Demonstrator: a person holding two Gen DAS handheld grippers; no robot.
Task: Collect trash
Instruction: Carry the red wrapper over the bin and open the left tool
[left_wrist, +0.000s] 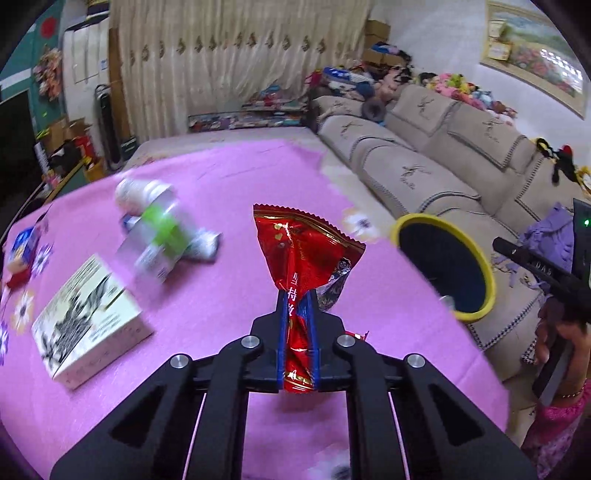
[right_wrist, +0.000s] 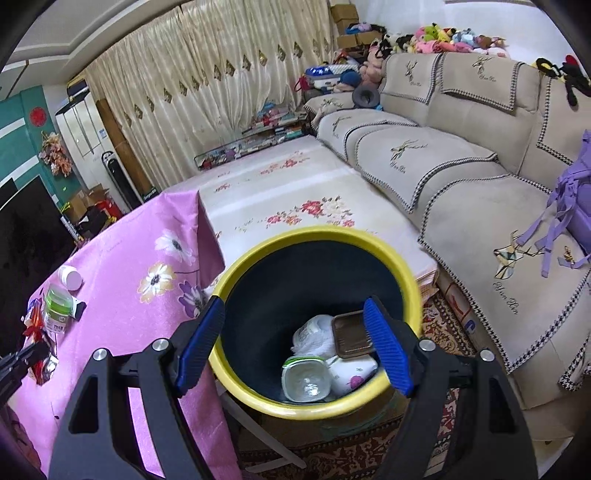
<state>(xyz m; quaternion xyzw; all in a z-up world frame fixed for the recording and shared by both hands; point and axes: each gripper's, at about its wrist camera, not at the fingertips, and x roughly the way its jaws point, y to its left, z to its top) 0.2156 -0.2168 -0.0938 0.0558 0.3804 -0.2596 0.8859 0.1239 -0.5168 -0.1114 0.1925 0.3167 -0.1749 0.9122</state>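
So the red snack wrapper (left_wrist: 301, 254) is pinched tight in the left gripper (left_wrist: 297, 325), sticking up above the pink tablecloth (left_wrist: 229, 192). Just past the table edge sits the yellow-rimmed bin (right_wrist: 317, 332) with cups and wrappers already inside. The right gripper (right_wrist: 293, 347) hangs over it, jaws spread wide, holding nothing

Open bin mouth (right_wrist: 317, 236), unobstructed.
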